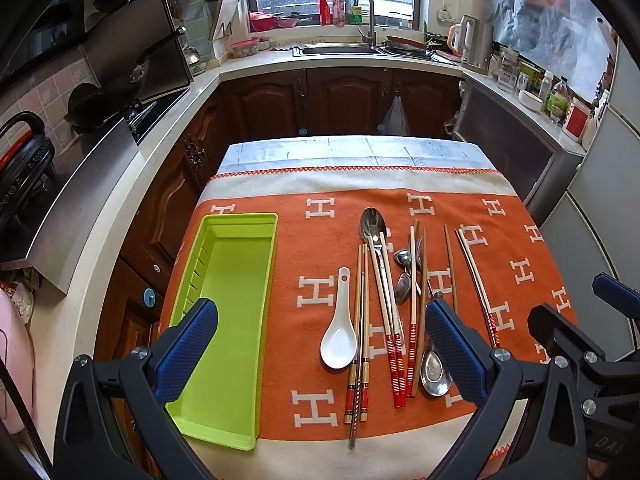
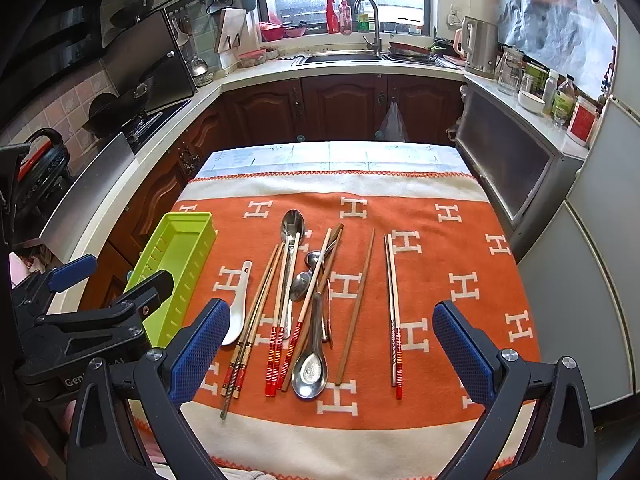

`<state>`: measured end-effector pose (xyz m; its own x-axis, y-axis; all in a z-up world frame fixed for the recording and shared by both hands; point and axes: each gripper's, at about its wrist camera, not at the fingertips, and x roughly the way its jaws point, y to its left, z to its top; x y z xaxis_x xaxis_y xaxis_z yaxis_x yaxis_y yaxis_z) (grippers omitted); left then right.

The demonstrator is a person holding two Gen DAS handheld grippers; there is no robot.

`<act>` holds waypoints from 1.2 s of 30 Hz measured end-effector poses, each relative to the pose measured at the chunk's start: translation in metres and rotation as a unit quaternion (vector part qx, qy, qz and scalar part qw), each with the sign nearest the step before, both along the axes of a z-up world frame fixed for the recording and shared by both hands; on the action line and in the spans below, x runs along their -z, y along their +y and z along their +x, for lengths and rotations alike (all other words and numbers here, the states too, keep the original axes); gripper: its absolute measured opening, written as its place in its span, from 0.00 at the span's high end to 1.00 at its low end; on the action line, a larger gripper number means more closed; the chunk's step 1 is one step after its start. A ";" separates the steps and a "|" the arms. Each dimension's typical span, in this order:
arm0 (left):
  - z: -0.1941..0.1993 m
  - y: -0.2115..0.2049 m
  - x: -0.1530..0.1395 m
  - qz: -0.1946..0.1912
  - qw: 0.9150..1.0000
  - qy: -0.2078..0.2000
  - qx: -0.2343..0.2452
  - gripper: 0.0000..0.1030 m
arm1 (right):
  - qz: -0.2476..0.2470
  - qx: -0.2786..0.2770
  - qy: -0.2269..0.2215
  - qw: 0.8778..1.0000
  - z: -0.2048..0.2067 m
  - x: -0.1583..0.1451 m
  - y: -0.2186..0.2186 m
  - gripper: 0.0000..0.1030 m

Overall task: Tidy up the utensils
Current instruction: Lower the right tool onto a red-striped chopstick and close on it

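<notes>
Left wrist view: the left gripper (image 1: 320, 348) hangs above the table with its blue-padded jaws spread wide and nothing between them. The empty lime-green plastic tray (image 1: 232, 320) lies under its left finger; the white ceramic spoon (image 1: 339, 338) sits just ahead between the fingers. That spoon lies apart from the tangle, so it is probably the cleanest first pick, pinched across its handle.

Right wrist view: the right gripper (image 2: 330, 352) is likewise agape and empty, above the heap of red-banded chopsticks (image 2: 276, 344) and the steel spoon (image 2: 310, 372). The overlaps there are hard to sort; the white spoon's bowl is partly hidden behind the left finger.
</notes>
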<state>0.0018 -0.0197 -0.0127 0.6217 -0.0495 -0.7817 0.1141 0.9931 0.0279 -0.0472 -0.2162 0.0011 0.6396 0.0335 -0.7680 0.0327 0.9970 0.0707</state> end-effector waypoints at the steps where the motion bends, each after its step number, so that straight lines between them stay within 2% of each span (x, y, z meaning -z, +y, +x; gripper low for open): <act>1: 0.000 -0.001 0.001 -0.001 1.000 0.001 0.001 0.01 | 0.001 0.001 0.000 1.000 0.001 0.001 -0.001 0.00; 8: 0.003 -0.007 0.005 -0.001 1.000 0.012 0.012 0.01 | 0.011 0.007 0.004 1.000 0.004 0.007 -0.013 0.00; 14: 0.010 -0.008 0.004 -0.028 0.999 0.013 0.040 0.01 | 0.018 0.019 0.003 1.000 0.007 0.009 -0.024 0.03; 17: 0.021 -0.008 0.004 -0.027 0.998 0.024 0.048 0.01 | 0.028 0.025 0.004 0.999 0.011 0.010 -0.036 0.08; 18: 0.025 -0.007 0.005 -0.032 0.998 0.032 0.050 0.01 | 0.034 0.025 0.006 0.999 0.013 0.010 -0.040 0.13; 20: 0.039 -0.003 0.006 -0.058 0.995 0.058 0.055 0.01 | 0.047 0.022 0.012 0.999 0.019 0.010 -0.049 0.20; 22: 0.051 -0.001 0.010 -0.069 0.993 0.077 0.054 0.01 | 0.055 0.023 0.021 0.998 0.026 0.012 -0.058 0.22; 26: 0.069 -0.010 0.023 -0.049 0.993 0.090 0.059 0.01 | 0.058 0.030 0.038 0.997 0.043 0.019 -0.079 0.24; 30: 0.079 -0.032 0.040 -0.040 0.991 0.100 0.083 0.01 | 0.074 0.043 0.062 0.994 0.061 0.034 -0.106 0.32; 35: 0.091 -0.066 0.067 -0.057 0.983 0.131 0.116 0.16 | 0.102 0.054 0.093 0.989 0.076 0.072 -0.138 0.42; 36: 0.093 -0.072 0.072 -0.056 0.982 0.134 0.120 0.18 | 0.105 0.052 0.099 0.988 0.078 0.083 -0.142 0.47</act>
